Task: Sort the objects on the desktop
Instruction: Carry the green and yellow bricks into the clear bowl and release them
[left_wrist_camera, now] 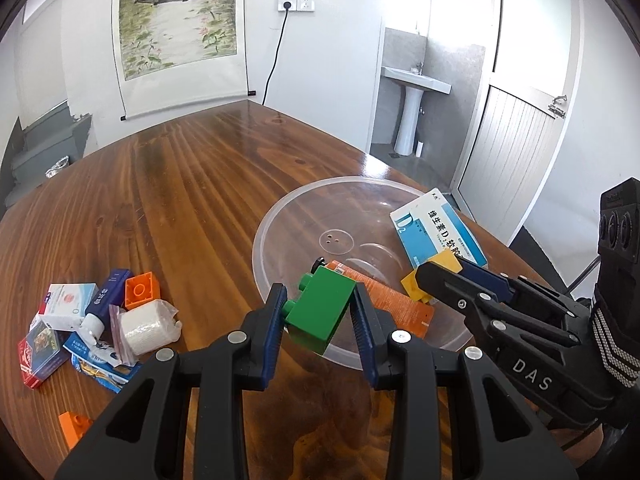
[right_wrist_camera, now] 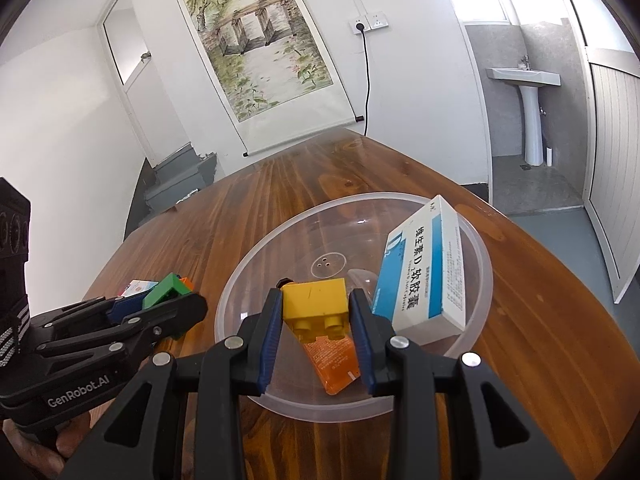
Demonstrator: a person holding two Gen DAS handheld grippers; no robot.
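Left fingers (left_wrist_camera: pixel 276 320): closed on the green brick (left_wrist_camera: pixel 318 312), blue pads pressed to its two opposite flat sides; brick tilted, studs pointing up and left.
Right fingers (right_wrist_camera: pixel 274 326): closed on the yellow brick (right_wrist_camera: pixel 316 308), pads on its side faces; studs face the camera.
Green brick, position: held above the near rim of the clear bowl (left_wrist_camera: pixel 280 216), not touching it.
Yellow brick, position: held over the bowl's near part, above the orange tube (right_wrist_camera: pixel 330 360) lying inside.
Bowl contents: orange tube flat on the bottom; white-and-blue medicine box (right_wrist_camera: pixel 420 276) leaning on the far right wall.
Bench (left_wrist_camera: pixel 180 184): glossy brown wood. Unsorted pile at the left: orange brick (left_wrist_camera: pixel 140 290), white roll in a bag (left_wrist_camera: pixel 146 326), blue tube (left_wrist_camera: pixel 106 300), small cartons and packets.
Handling, bricks: judged light, rigid, hard plastic; smooth faces could slip, so the flat parallel sides suit the pads better than the studded top.
Handling, bowl: judged thin and light; a dropped brick may shift it.
Handling, remaining pile: the bagged roll looks soft and will likely give; cartons are best taken across the narrow faces.
Step in hand: both bricks appear ready for release into the bowl.
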